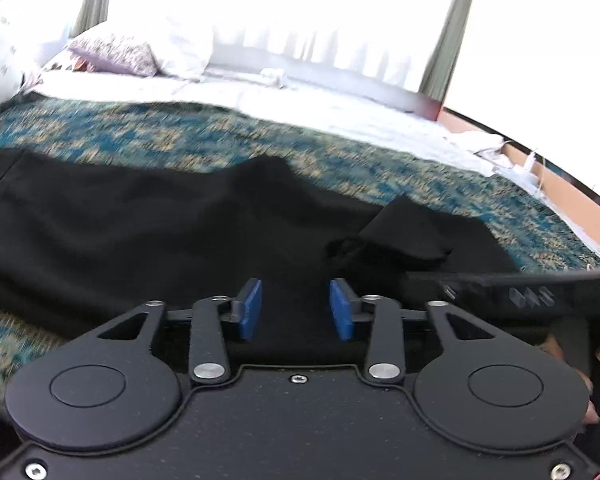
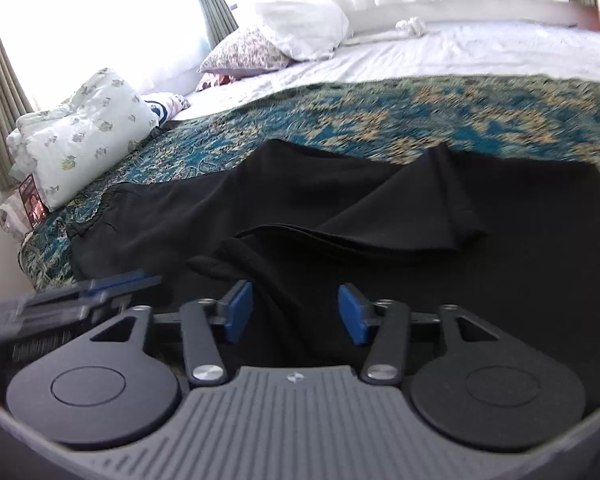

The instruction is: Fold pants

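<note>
Poised over black pants (image 2: 380,216) on patterned bedspread (image 2: 380,120).
Lay lengthwise across both grippers, left gripper (image 1: 296,308) and right gripper (image 2: 296,312) spread open, empty, just above near edge.

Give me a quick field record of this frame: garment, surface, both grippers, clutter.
garment: black pants spread out, one part flopped over, rumpled
surface: teal patterned bedspread on bed
left gripper: open, over pants, holding nothing
right gripper: open, over pants, holding nothing
clutter: floral pillow at bedspread edge, white pillow farther back
fold status: not neatly folded
</note>
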`<state>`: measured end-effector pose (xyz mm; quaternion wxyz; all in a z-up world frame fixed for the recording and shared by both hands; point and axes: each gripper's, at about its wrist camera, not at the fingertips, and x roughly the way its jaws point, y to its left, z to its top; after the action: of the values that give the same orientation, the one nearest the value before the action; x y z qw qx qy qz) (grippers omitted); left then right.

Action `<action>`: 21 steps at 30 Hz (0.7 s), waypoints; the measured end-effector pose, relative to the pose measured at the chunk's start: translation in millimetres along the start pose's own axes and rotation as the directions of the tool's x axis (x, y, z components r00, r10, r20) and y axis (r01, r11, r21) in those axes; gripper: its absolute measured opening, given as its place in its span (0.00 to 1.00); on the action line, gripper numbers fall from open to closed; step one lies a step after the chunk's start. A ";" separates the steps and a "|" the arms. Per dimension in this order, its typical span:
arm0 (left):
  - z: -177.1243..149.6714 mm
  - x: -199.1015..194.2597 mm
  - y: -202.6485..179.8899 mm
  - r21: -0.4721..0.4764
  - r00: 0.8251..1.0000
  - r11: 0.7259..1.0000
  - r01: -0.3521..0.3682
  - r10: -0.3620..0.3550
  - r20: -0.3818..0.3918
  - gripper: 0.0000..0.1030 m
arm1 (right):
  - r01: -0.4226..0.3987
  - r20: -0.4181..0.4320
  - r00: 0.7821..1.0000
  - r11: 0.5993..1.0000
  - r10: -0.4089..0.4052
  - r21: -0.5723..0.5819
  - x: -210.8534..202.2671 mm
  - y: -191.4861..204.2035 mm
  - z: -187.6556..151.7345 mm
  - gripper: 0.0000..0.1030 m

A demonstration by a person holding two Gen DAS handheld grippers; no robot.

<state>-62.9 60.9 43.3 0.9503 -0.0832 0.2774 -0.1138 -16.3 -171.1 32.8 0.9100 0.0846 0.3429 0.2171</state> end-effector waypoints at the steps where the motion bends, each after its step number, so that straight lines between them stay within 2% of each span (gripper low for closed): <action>1: 2.4 3.1 -5.8 0.011 1.000 1.000 0.006 -0.006 0.006 0.49 | 0.016 0.006 1.000 1.000 -0.016 -0.007 -5.6 -2.1 -2.1 0.68; 3: 6.5 11.4 -16.3 0.024 1.000 1.000 0.020 -0.021 0.017 0.66 | 0.070 0.025 0.997 0.998 -0.070 -0.006 -23.1 -11.3 -8.0 0.69; 6: 9.3 29.0 -28.0 0.032 0.997 0.997 0.074 -0.074 -0.008 0.78 | 0.170 0.075 0.982 0.985 -0.172 0.031 -47.5 -27.8 -15.8 0.70; 9: 7.6 55.6 -38.7 0.034 0.995 0.997 0.076 -0.074 -0.063 0.79 | 0.269 0.127 0.952 0.960 -0.277 0.079 -63.2 -43.2 -21.1 0.70; 10: 6.5 63.8 -42.9 0.050 0.996 0.997 0.058 -0.054 -0.074 0.79 | 0.311 0.144 0.936 0.946 -0.322 0.094 -67.5 -47.9 -23.6 0.70; 13: 2.7 83.6 -53.1 0.103 0.992 0.993 -0.058 0.068 -0.106 0.76 | 0.413 0.181 0.886 0.904 -0.428 0.114 -71.9 -56.6 -29.2 0.70; 14: 0.9 86.4 -54.2 0.105 0.991 0.992 -0.073 0.084 -0.107 0.75 | 0.435 0.196 0.871 0.892 -0.451 0.119 -73.1 -58.7 -31.2 0.70; 16: -2.1 86.2 -55.1 0.097 0.991 0.992 -0.082 0.091 -0.095 0.66 | 0.473 0.203 0.849 0.873 -0.488 0.122 -70.6 -61.1 -34.2 0.68; 17: -2.6 85.5 -56.9 0.105 0.991 0.990 -0.091 0.100 -0.090 0.50 | 0.485 0.199 0.843 0.867 -0.499 0.118 -67.6 -61.4 -35.9 0.65; 18: -3.1 83.9 -57.9 0.116 0.990 0.988 -0.106 0.116 -0.081 0.25 | 0.493 0.185 0.843 0.863 -0.505 0.111 -63.8 -62.8 -38.2 0.63; 19: -3.2 81.6 -58.3 0.125 0.989 0.985 -0.118 0.128 -0.073 0.16 | 0.498 0.172 0.843 0.861 -0.509 0.108 -60.4 -63.5 -41.1 0.61; 21: -1.4 75.7 -52.6 0.100 0.992 0.991 -0.086 0.094 -0.085 0.10 | 0.508 0.141 0.844 0.856 -0.517 0.099 -52.4 -64.4 -47.5 0.55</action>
<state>-10.5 -9.6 15.3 0.9440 -0.0197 0.3175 -0.0876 -61.1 -252.0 8.4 0.9569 0.0334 0.2838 -0.0513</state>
